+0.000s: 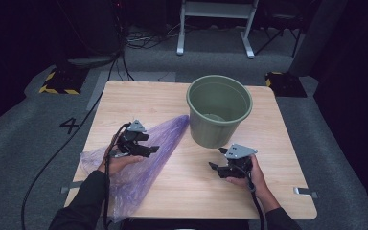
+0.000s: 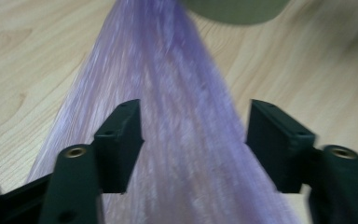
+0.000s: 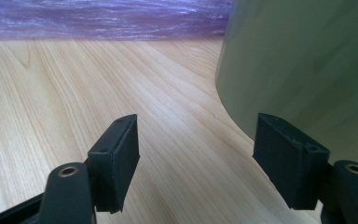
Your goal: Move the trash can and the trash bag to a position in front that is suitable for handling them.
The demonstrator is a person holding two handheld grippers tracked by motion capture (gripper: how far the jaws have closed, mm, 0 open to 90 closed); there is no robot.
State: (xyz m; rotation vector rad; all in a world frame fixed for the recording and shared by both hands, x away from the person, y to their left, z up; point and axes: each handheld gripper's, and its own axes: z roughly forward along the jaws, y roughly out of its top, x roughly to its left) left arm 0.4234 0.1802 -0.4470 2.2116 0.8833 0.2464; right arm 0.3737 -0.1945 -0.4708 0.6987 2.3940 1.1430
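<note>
A translucent purple plastic bag [image 1: 165, 136] lies flat across the left half of the wooden table [image 1: 278, 143], its far end touching a green bucket [image 1: 219, 111] that stands upright at the back middle. My left gripper [image 1: 151, 149] hovers over the bag with its jaws open. In the left gripper view the bag [image 2: 177, 116] runs under and between the spread jaws of the left gripper [image 2: 193, 126] toward the bucket's base [image 2: 235, 9], and the pads do not press on it. My right gripper [image 1: 215, 167] is open and empty, in front of the bucket. In its own view the right gripper [image 3: 196, 140] faces the bucket wall [image 3: 303, 70].
The bag's near end hangs over the table's front left edge. A white metal frame [image 1: 215, 24] stands on the grey floor behind the table. Yellow-black striped bases [image 1: 60, 81] sit at both back corners. A black cable trails off the left gripper to the floor.
</note>
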